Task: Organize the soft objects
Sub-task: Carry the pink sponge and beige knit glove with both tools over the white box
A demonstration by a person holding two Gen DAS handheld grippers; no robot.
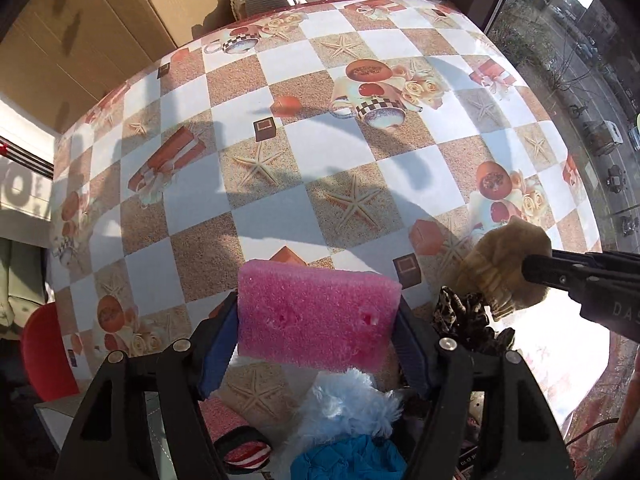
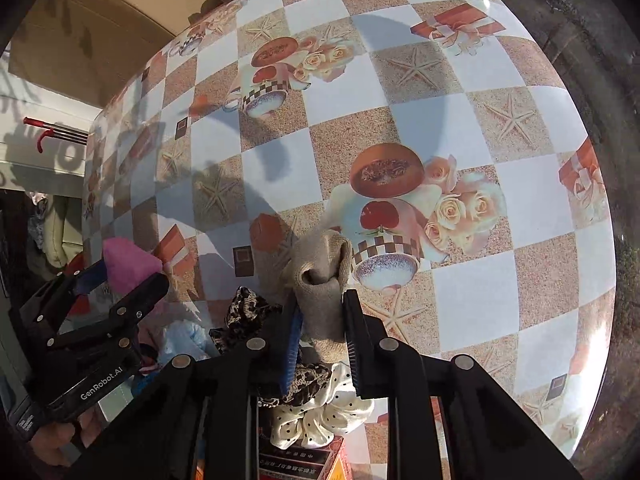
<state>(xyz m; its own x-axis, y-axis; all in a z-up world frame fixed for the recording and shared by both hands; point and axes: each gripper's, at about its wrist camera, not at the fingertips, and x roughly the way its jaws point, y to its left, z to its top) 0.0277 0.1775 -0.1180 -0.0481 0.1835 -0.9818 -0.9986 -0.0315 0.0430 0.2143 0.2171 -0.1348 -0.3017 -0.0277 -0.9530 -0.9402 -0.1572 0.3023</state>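
In hand: my left gripper (image 1: 318, 332) clamps a pink sponge (image 1: 320, 314); my right gripper (image 2: 322, 328) pinches a beige knit piece (image 2: 322, 280), both above the table (image 1: 360, 152). Outstanding: near-edge pile, including leopard scrunchie (image 2: 244, 308), dotted scrunchie (image 2: 316, 420), blue fluff (image 1: 352, 400). Nothing looks sorted yet.

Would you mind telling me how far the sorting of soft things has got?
Nothing looks sorted yet. In hand: the left tool grips a pink sponge, the right tool a beige knit cloth. Left: leopard scrunchie, dotted scrunchie, blue fluffy pieces.
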